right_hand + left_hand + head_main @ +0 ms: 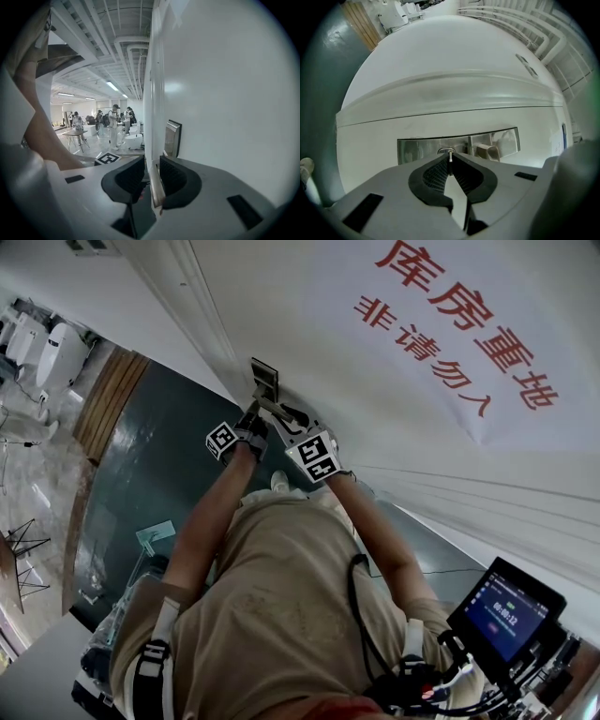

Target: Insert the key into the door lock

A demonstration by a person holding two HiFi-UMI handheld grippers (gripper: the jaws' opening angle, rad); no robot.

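Note:
On the white door [394,418] sits a steel lock plate [264,379] with a lever handle [278,412]. My left gripper [251,420] is shut on a thin metal key [450,159]. The key's tip points level at the keyhole [446,151] in the plate [417,150] and is right at it; whether it has gone in I cannot tell. My right gripper [294,425] is shut on the door handle [157,187], which runs between its pads, against the right one. Beyond it, the plate [172,138] stands edge-on.
A white sheet with red characters [459,324] hangs on the door. A small screen [506,607] is strapped at the person's waist. The dark green floor [159,474] lies to the left. Several people [115,123] and a table [77,135] stand far down the hall.

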